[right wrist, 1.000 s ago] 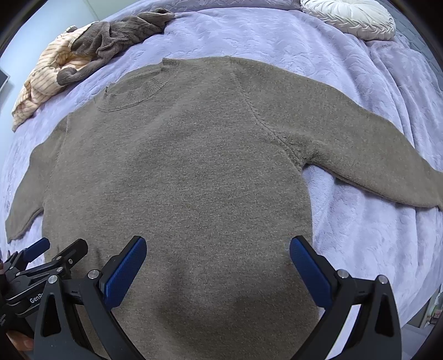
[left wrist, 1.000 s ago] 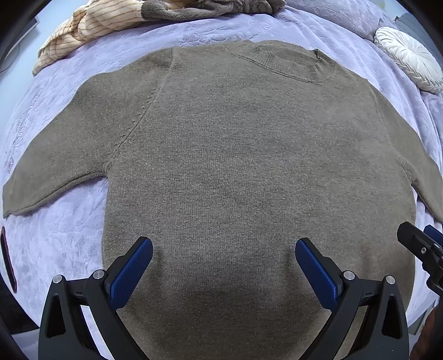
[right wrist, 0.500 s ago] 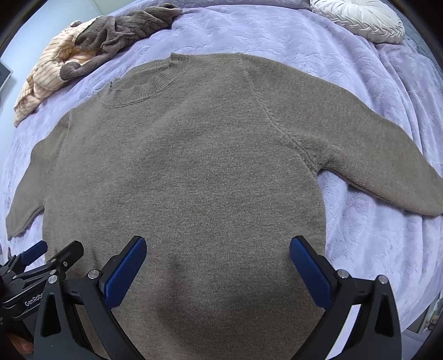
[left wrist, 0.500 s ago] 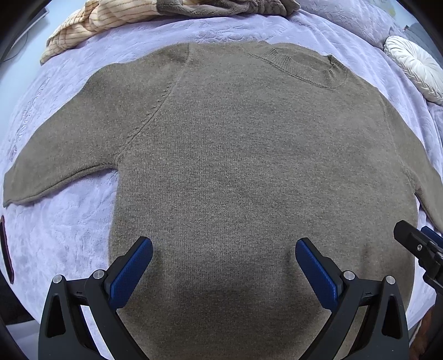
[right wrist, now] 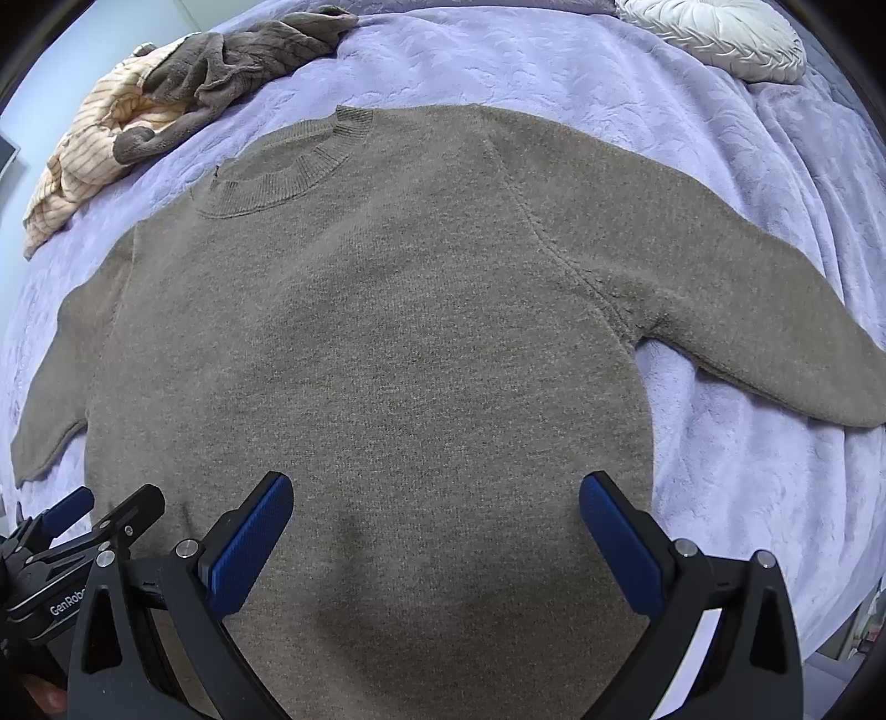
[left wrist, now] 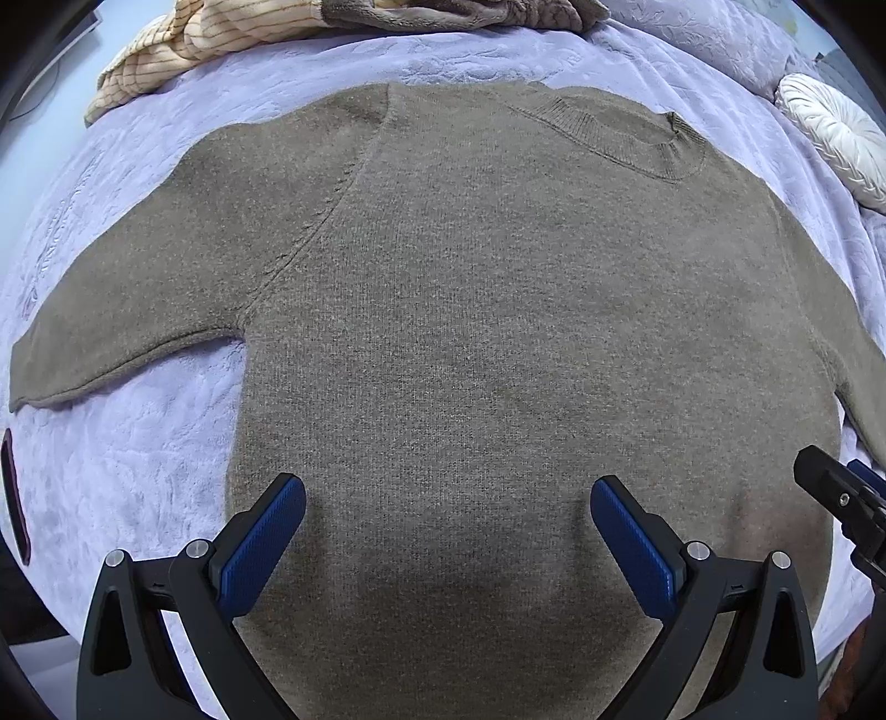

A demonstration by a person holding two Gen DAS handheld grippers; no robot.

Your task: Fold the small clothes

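A brown knitted sweater [left wrist: 470, 332] lies flat on the lilac bedspread [left wrist: 127, 459], collar away from me, both sleeves spread out to the sides. It also fills the right wrist view [right wrist: 360, 343]. My left gripper [left wrist: 447, 526] is open and empty above the sweater's lower body, left of centre. My right gripper [right wrist: 436, 523] is open and empty above the lower body toward the right side. Each gripper shows at the edge of the other's view. The sweater's bottom hem is hidden under the grippers.
A pile of other clothes, a cream striped piece [right wrist: 83, 160] and a dark brown one [right wrist: 243, 61], lies at the far left of the bed. A round white cushion [right wrist: 720, 33] sits at the far right. The bed's near right edge [right wrist: 819, 626] drops off.
Both grippers have moved forward and lower over the sweater, which looms larger. Both jaws stay open and nothing has been gripped.
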